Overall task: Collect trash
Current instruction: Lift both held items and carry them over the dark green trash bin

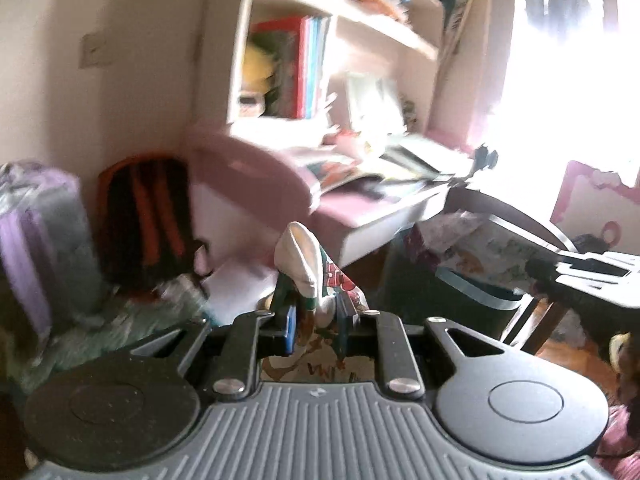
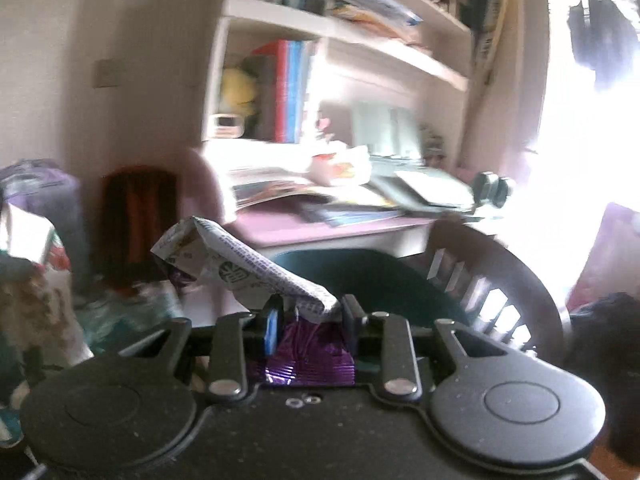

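Two pieces of trash are held up in front of a cluttered desk, one in each hand-held gripper.

The left hand-held gripper (image 1: 316,312) is clamped on one crumpled white, green and red wrapper (image 1: 310,264), which sticks up between its narrow-set fingers. The right hand-held gripper (image 2: 308,320) is clamped on one flattened white carton (image 2: 236,268) printed in purple, with purple foil showing below the fingers. One pink tabletop (image 2: 280,228) is seen beyond, covered with open books and loose papers whose number cannot be counted through the blur. Above it one white shelf unit (image 2: 276,12) is filled with books and one yellow toy (image 2: 238,88). One dark chair (image 2: 500,264) is seen beside the tabletop.
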A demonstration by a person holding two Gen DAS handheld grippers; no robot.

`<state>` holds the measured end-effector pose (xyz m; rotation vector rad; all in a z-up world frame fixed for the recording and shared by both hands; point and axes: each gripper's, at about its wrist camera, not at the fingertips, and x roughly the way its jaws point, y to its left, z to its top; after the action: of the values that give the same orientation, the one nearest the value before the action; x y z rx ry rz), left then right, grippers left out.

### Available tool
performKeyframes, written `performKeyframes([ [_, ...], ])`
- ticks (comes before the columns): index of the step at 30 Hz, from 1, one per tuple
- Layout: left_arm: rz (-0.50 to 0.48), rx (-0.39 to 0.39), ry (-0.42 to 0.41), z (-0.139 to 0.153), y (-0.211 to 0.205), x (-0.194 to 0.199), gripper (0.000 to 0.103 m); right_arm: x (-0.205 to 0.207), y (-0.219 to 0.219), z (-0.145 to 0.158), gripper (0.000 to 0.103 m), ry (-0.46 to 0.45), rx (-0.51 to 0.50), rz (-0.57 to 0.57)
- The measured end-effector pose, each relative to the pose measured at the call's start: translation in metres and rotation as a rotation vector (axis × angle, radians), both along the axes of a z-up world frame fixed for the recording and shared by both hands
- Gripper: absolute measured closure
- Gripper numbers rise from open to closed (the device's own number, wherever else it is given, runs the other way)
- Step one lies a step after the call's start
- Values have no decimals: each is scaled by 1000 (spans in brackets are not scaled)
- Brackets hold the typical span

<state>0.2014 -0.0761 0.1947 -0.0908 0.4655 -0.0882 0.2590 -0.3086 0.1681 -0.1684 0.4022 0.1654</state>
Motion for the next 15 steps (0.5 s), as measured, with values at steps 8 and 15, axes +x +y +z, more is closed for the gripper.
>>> performKeyframes([
  [8, -119, 42, -104, 56, -86, 59, 84, 40, -42, 7, 73, -40, -116, -154],
  [15, -167, 64, -152, 72, -148, 114, 84, 68, -71, -5, 73, -1, -200, -184],
])
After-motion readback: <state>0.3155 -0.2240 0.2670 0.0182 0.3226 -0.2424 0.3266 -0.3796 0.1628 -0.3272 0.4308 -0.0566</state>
